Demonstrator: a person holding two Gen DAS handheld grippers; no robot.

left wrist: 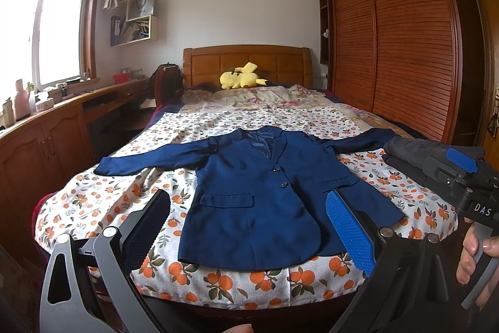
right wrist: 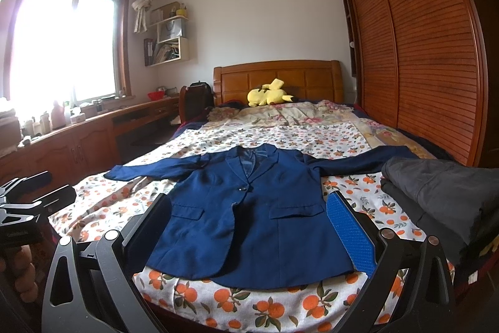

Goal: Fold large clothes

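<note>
A navy blue blazer (left wrist: 259, 195) lies flat and face up on the orange-print sheet (left wrist: 103, 198), buttoned, with both sleeves spread out to the sides. It also shows in the right wrist view (right wrist: 249, 223). My left gripper (left wrist: 249, 227) is open and empty, held above the bed's foot in front of the blazer's hem. My right gripper (right wrist: 249, 227) is open and empty, also in front of the hem; it shows at the right edge of the left wrist view (left wrist: 461, 173).
A folded dark grey garment (right wrist: 443, 195) lies on the bed's right side. A yellow plush toy (left wrist: 241, 77) sits by the wooden headboard (left wrist: 246, 61). A wardrobe (left wrist: 405, 36) stands to the right, a wooden desk (left wrist: 62, 120) under the window to the left.
</note>
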